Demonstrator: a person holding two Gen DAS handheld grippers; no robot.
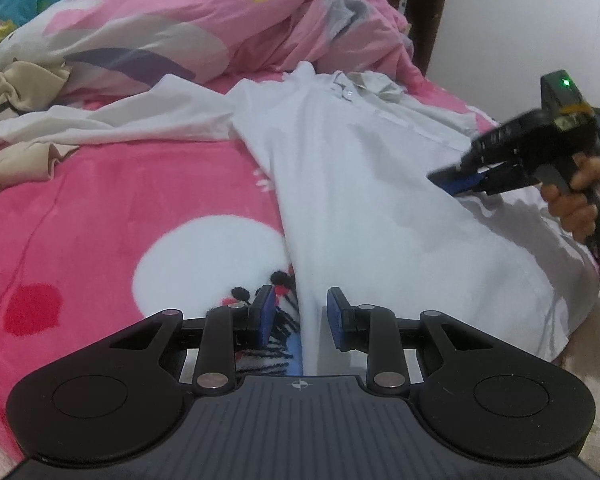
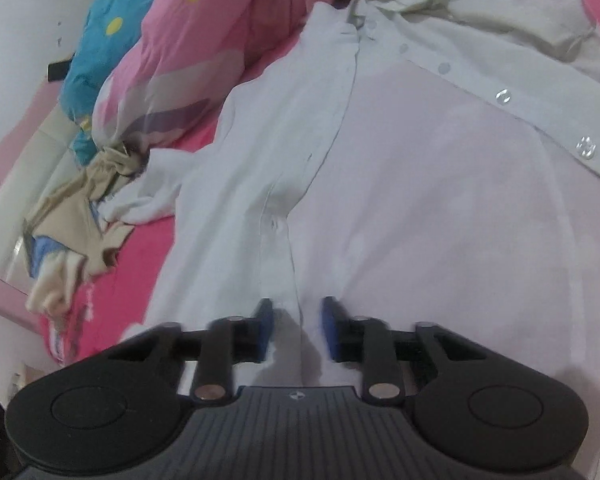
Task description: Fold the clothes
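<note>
Left wrist view puts the left gripper (image 1: 300, 314) low at the near edge of the white shirt (image 1: 364, 184), its blue pads parted a little with the shirt's left border running up between them, not yet pinched. From there the shirt stretches away across the pink blanket (image 1: 100, 208), collar (image 1: 364, 84) at the far end, one sleeve (image 1: 112, 120) trailing out to the left toward a beige garment (image 1: 16, 160). To the right, the right gripper (image 1: 460, 184) hovers just over the shirt's body, held by a hand (image 1: 576, 196). Its own view shows the right gripper (image 2: 296, 328) with pads narrowly apart over a raised seam ridge, gripping nothing, and the button placket (image 2: 504, 98) running off far right.

Judging from this, the thin cloth could slip out if the left pads close on too shallow a bite, and the fuzzy blanket might get caught along with it. The loose sleeve could drag and bunch under any fold.
</note>
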